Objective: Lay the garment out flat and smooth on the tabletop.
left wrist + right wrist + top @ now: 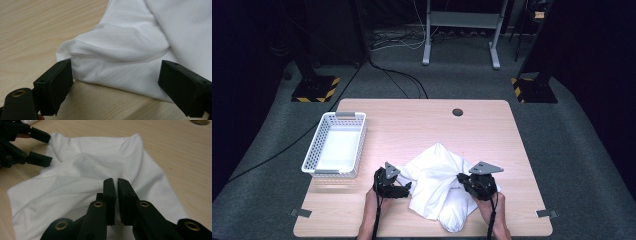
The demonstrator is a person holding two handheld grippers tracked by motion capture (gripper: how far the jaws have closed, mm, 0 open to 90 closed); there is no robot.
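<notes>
Light wood table (492, 130), white basket (336, 145) at left. White cloth (439, 182) crumpled at the near edge: thin mesh, soft, light, will drape. Left gripper (115, 82) spread wide at its folded hem, best grip point. Right gripper (117, 195) pinched closed over the cloth; whether it holds fabric is unclear.

The table (422, 117) is a pale wood rectangle with rounded corners, standing on grey carpeted floor (562, 145). A round cable hole (457, 112) sits near its far edge, right of the middle. A white perforated basket (337, 145) rests along the left edge. A crumpled white cloth (439, 185) lies near the front edge, right of centre, one end reaching almost to that edge.
</notes>
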